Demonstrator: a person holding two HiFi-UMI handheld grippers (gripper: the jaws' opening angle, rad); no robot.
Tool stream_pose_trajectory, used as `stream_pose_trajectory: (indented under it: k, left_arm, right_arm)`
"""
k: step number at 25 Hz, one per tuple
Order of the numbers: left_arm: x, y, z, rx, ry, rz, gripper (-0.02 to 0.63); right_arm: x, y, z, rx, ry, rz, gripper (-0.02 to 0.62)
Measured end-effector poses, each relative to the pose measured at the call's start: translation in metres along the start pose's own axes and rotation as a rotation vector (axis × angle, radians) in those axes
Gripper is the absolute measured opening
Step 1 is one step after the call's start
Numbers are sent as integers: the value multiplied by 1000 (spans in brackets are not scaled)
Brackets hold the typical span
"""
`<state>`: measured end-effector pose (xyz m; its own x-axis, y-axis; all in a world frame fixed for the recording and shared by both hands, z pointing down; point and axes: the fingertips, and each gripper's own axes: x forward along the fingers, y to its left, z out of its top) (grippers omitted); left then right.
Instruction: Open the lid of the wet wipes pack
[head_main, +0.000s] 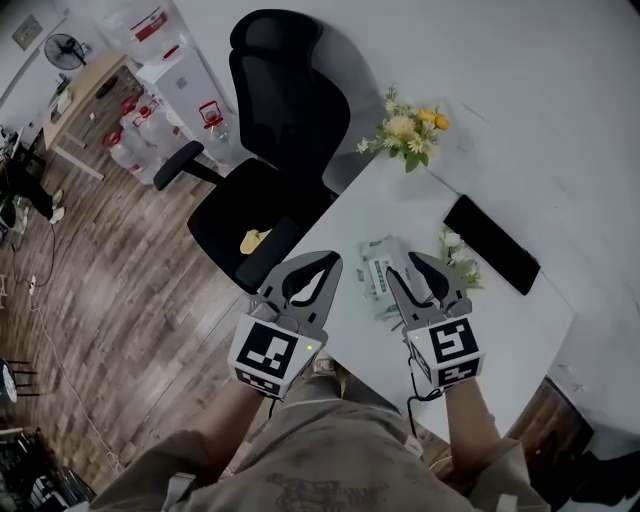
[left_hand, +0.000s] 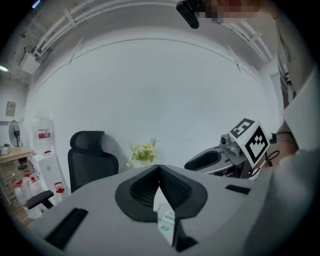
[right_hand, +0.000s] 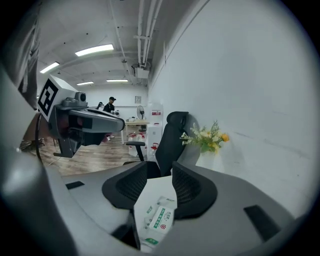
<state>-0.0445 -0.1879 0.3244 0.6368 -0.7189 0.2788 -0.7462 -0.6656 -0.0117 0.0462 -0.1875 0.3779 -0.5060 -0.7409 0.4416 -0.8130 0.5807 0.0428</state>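
The wet wipes pack (head_main: 377, 275), white with green print, lies flat on the white table (head_main: 400, 200) near its front edge. My right gripper (head_main: 402, 263) hovers over the pack's right side, open, with nothing between its jaws. In the right gripper view the pack (right_hand: 159, 220) shows low down through the gap of the right gripper (right_hand: 159, 167). My left gripper (head_main: 335, 258) is just left of the pack at the table's edge, its tips touching and holding nothing. The left gripper view shows the left gripper (left_hand: 159, 169) shut, with the pack (left_hand: 166, 222) below it.
A black office chair (head_main: 270, 120) stands left of the table with a yellow object (head_main: 255, 240) on its seat. A vase of flowers (head_main: 410, 130) is at the table's far end. A small sprig (head_main: 458, 255) and a flat black slab (head_main: 492, 243) lie right of the pack.
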Motion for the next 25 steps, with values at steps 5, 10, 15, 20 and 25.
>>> stream_pose_trajectory:
  k: [5,10,15,20,25]
  left_arm:
    - [31,-2,-55,-29,109,-27,17]
    - [52,-11,-109,-63,216,-84,17]
    - [74,-15,-157,-82,302,-139,17]
    - [97,-25,-205,-130,369,-182,17]
    - [112,-36,-246,-161,444,-232,17]
  right_arm:
    - [32,0,-39,10,89,21,175]
    - [61,0,-82,62,162,14,176]
    - [86,-9,-134,102,233,-7,183]
    - [104,4,-168,87,308,16,209]
    - [113,9,-198,40,399,-9,213]
